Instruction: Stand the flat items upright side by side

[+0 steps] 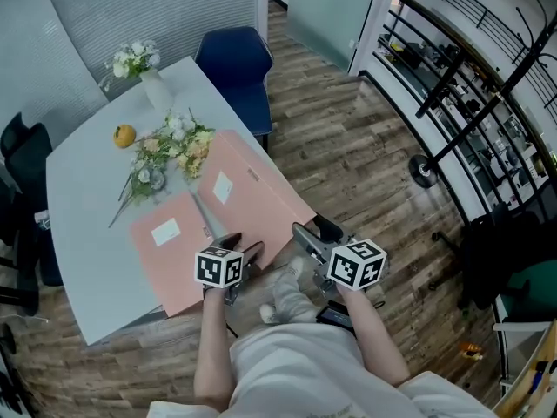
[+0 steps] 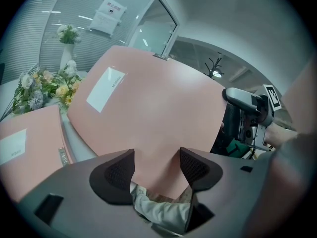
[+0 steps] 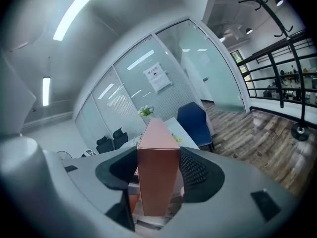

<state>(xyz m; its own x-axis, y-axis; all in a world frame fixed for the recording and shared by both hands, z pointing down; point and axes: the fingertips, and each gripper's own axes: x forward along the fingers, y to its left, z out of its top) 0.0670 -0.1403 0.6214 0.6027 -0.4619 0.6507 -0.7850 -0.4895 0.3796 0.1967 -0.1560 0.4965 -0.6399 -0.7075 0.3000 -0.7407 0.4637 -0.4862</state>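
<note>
Two flat pink file boxes with white labels are on the white table (image 1: 83,198). One box (image 1: 165,242) lies flat at the left, also seen in the left gripper view (image 2: 22,143). The other box (image 1: 252,190) is tilted up off the table, with its broad face (image 2: 148,108) towards the left gripper. My right gripper (image 1: 313,231) is shut on this box's narrow near side (image 3: 157,148), which fills the gap between its pads (image 3: 158,170). My left gripper (image 1: 242,246) is at the raised box's near lower edge. Its jaws (image 2: 157,170) stand apart, with the face just beyond them.
Loose flowers (image 1: 170,151) lie behind the boxes, with an orange (image 1: 124,135) and a white vase of flowers (image 1: 139,64) farther back. A blue chair (image 1: 237,64) stands at the table's far side. The table's near edge is at my hands, with wooden floor to the right.
</note>
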